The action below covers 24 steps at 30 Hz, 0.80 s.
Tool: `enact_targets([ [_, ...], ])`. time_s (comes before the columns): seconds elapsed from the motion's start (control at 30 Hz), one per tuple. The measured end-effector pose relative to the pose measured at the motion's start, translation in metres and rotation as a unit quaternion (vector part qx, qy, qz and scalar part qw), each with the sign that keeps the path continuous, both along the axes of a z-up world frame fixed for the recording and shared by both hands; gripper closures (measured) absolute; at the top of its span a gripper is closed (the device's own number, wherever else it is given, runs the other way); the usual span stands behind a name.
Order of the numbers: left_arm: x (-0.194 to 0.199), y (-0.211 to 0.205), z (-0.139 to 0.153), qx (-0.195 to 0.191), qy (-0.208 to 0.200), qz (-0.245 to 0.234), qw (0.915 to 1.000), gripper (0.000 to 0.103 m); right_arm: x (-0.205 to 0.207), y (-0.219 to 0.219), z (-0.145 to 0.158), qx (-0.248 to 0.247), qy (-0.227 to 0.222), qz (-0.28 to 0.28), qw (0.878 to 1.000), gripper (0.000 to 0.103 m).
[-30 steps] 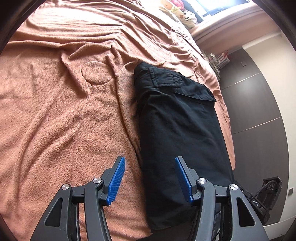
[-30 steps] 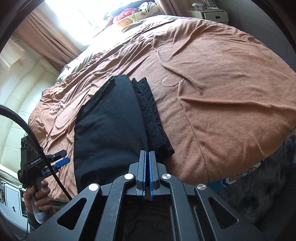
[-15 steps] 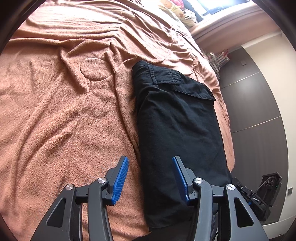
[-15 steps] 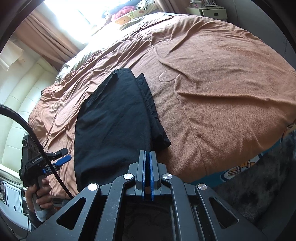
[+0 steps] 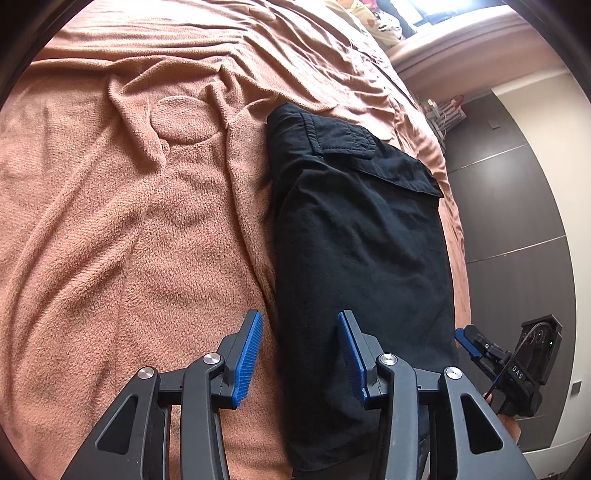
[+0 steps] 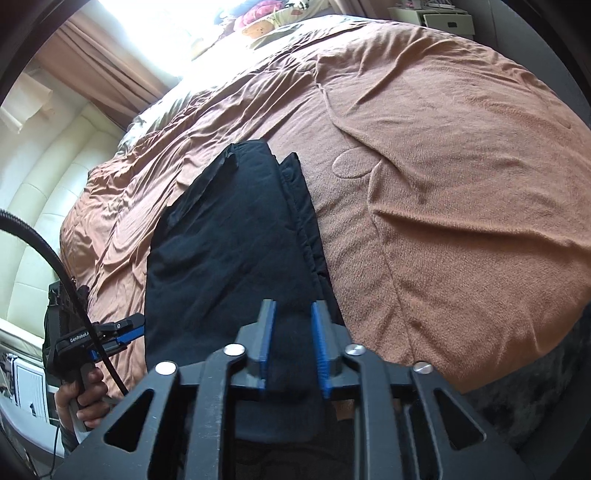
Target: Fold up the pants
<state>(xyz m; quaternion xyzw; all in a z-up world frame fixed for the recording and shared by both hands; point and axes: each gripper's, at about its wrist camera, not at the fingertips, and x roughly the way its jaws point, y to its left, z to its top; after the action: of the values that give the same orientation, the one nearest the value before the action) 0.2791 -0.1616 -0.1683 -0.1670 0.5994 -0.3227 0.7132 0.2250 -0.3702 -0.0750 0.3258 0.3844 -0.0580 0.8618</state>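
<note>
Hovering over the near end of the folded black pants, my left gripper had its jaws apart and closing a little, straddling the bundle's left edge without pinching it. My right gripper had just opened, cloth between its pads but loose. The pants lay on the brown blanket, long axis running straight away from both grippers, pocket flap at the far end.

Sunlit window, brown curtain, cream padded headboard, dark wall panels.
</note>
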Motion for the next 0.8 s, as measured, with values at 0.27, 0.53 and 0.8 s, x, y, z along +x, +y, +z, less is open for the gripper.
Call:
enact_targets([
  [0.27,0.002,-0.008,-0.003,0.004,0.003,-0.004,1.0,0.065,0.03,0.013,-0.009,-0.043,0.015,0.029,0.999,0.085],
  [0.53,0.007,-0.004,-0.001,0.0,0.002,0.004,1.0,0.065,0.012,0.018,-0.008,-0.065,0.011,0.017,0.998,0.103],
  [0.8,0.015,-0.005,0.0,0.002,0.002,0.008,1.0,0.065,0.001,0.008,-0.01,-0.031,0.0,0.019,0.999,0.103],
])
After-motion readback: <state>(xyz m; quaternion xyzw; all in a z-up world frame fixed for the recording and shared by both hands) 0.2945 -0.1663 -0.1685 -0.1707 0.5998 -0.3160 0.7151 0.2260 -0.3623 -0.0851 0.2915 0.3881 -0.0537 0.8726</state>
